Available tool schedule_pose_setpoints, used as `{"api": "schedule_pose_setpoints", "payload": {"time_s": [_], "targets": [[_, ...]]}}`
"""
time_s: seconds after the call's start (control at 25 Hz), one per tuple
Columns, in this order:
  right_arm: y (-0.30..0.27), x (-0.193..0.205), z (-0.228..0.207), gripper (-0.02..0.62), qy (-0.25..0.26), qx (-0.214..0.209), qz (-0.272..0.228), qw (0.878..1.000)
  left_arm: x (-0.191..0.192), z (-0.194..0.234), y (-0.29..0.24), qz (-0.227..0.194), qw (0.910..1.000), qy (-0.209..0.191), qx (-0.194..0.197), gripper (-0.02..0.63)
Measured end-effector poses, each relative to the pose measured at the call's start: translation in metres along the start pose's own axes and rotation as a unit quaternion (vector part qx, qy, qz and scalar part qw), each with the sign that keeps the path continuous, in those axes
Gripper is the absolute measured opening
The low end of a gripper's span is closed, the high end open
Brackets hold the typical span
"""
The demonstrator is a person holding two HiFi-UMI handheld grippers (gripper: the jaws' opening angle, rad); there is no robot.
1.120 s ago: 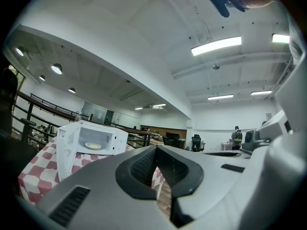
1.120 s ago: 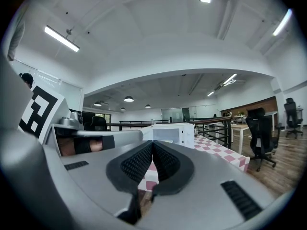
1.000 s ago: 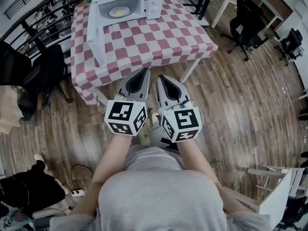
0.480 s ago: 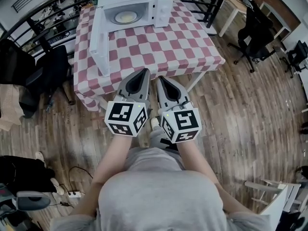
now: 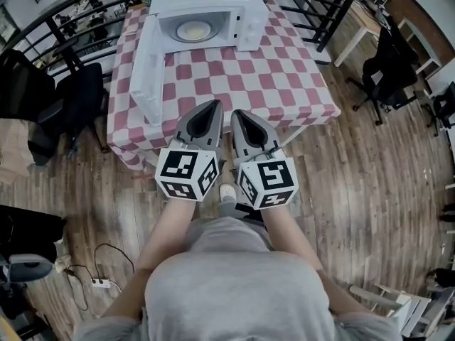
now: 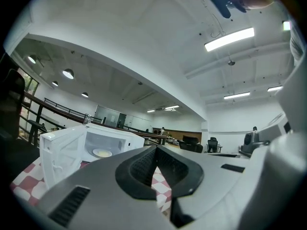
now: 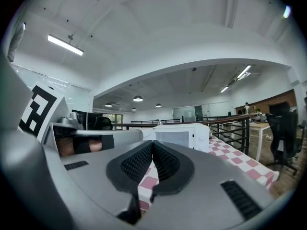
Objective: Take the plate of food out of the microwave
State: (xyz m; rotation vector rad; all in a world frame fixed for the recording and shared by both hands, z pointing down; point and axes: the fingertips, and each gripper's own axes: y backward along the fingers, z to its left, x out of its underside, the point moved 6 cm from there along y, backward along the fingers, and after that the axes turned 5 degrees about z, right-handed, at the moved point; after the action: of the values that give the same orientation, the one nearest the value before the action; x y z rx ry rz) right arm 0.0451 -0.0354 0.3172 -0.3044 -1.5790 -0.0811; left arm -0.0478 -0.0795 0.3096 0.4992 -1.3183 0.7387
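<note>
The person's grey-shirted torso (image 5: pixel 242 290) fills the lower head view, with both forearms extended forward. Each forearm ends at a black-and-white square-marker cube: the left cube (image 5: pixel 186 172) and the right cube (image 5: pixel 266 182) sit side by side, close together. Ahead of the cubes, the grey left gripper (image 5: pixel 213 106) and the grey right gripper (image 5: pixel 237 114) run parallel and point level toward the table. The left gripper (image 6: pixel 156 148) has its jaws closed together, ribbed black pads meeting at the tip, with nothing between them. The right gripper (image 7: pixel 152 143) is in the same condition: jaws together, nothing held. Below the grippers lies the brown wooden plank floor (image 5: pixel 355 190). Directly ahead of both tips stands the table covered with a red-and-white checked cloth (image 5: pixel 270 77); its near edge lies just beyond the tips. Farther ahead, at the far side of the table, stands the white box-shaped microwave oven (image 5: pixel 242 6), with its white door (image 5: pixel 148 69) swung open toward the left gripper's side. The round pale plate of food (image 5: pixel 193 30) rests inside the oven cavity, well apart from both grippers; the left gripper view shows it (image 6: pixel 102 153) left of the jaws. A black metal railing (image 5: pixel 330 9) runs beyond the table.
</note>
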Motion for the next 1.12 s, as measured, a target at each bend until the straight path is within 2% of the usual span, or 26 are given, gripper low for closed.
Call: {"api": "schedule_pose_setpoints", "payload": {"time_s": [0.72,1.12], "targets": [[-0.096,-0.012,-0.077,0.026,0.01,-0.064,0.006,0.998,-0.01,0.039,-0.101,0.0,0.9983,0.003,-0.058,0.002],[-0.132,-0.009,-0.102,0.026,0.014,-0.098,0.011,0.995,-0.005,0.055,-0.132,-0.006,0.9955,0.012,-0.094,0.003]]}}
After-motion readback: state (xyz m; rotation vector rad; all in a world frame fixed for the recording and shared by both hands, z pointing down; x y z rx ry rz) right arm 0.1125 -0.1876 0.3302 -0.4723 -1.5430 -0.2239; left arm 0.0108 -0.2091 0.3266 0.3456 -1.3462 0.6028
